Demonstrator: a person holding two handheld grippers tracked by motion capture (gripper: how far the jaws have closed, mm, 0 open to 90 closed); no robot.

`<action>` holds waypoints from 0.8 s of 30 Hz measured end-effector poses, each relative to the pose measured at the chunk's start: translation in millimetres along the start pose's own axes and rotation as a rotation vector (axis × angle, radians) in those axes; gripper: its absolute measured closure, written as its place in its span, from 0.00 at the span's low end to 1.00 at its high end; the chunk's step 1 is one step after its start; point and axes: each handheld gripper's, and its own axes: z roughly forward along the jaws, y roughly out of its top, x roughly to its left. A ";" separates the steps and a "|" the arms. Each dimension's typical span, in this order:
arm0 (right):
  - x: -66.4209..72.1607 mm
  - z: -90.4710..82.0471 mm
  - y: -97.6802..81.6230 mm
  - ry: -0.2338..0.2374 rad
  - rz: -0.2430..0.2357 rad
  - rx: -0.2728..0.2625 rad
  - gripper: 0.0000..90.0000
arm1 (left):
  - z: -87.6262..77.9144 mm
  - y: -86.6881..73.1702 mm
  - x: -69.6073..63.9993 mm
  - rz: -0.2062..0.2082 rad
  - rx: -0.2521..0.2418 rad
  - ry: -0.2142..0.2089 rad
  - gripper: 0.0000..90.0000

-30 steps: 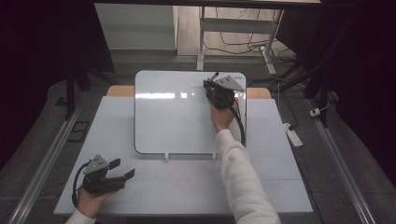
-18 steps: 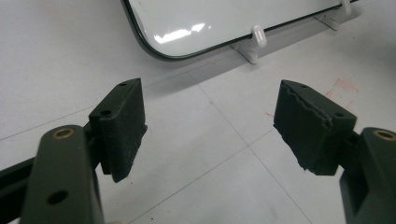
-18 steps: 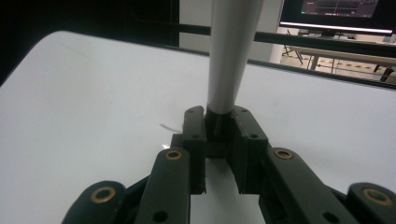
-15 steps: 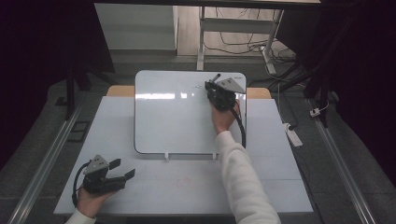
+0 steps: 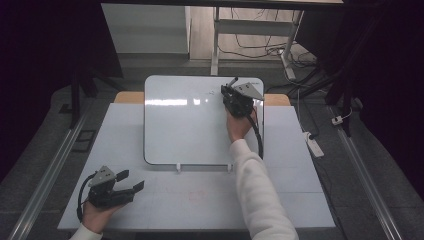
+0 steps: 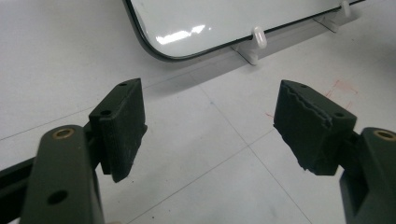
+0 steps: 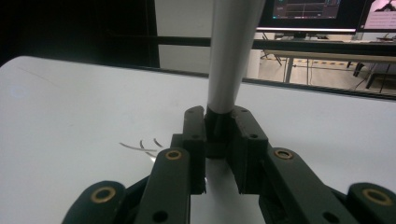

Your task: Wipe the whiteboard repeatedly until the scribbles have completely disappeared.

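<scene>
A white whiteboard [image 5: 190,125] lies on the table's far middle. My right gripper [image 5: 231,92] hovers over its upper right part, shut on a marker [image 5: 233,80]. In the right gripper view the marker's pale barrel [image 7: 229,56] rises from between the closed jaws of that gripper [image 7: 218,119], above the whiteboard [image 7: 70,107], where a few short pen strokes [image 7: 140,147] show just left of the jaws. My left gripper [image 5: 131,181] rests at the table's near left corner, open. In its own view nothing lies between the pads of the left gripper [image 6: 210,121], and the whiteboard's corner [image 6: 224,18] sits ahead.
The white table [image 5: 300,200] has free room in front of the board and to its sides. Two white clips [image 5: 178,167] stick out from the board's near edge. Faint red marks [image 6: 341,86] stain the tabletop. A power strip [image 5: 312,145] lies on the floor at right.
</scene>
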 end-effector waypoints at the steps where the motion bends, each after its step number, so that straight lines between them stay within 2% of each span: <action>1: 3.2 0.9 -0.8 0.010 -0.008 0.002 0.86 | 0.3 0.3 -0.1 0.001 0.003 0.000 0.29; 5: 24.0 7.7 -5.4 0.085 -0.045 0.014 0.86 | 0.1 0.6 -1.3 0.009 0.005 0.000 0.29; 7: 30.2 10.5 -5.6 0.102 -0.051 0.018 0.86 | -0.3 0.4 -1.3 0.008 0.004 0.001 0.29; 9: 30.2 11.9 -3.8 0.101 -0.048 0.021 0.86 | -0.6 0.2 -0.9 0.005 0.002 0.002 0.29; 11: 26.3 12.3 -0.1 0.077 -0.052 0.017 0.86 | -0.8 0.1 -0.6 0.005 0.002 0.001 0.29; 14: 19.7 13.0 4.6 0.064 -0.028 0.016 0.86 | -0.8 0.2 -0.3 0.005 0.000 0.001 0.29; 16: 24.7 13.5 3.3 0.083 -0.030 0.021 0.86 | -0.8 0.5 -0.1 0.005 -0.001 0.000 0.29; 20: 46.7 16.7 -4.2 0.141 -0.064 0.041 0.86 | -0.4 0.5 -0.6 0.009 0.000 0.000 0.29; 22: 46.1 16.4 -5.1 0.138 -0.054 0.040 0.86 | -1.2 0.2 -0.5 0.006 -0.003 -0.001 0.29; 24: 41.0 13.9 -4.2 0.104 -0.059 0.042 0.86 | -2.1 0.0 -0.1 0.003 -0.004 0.000 0.29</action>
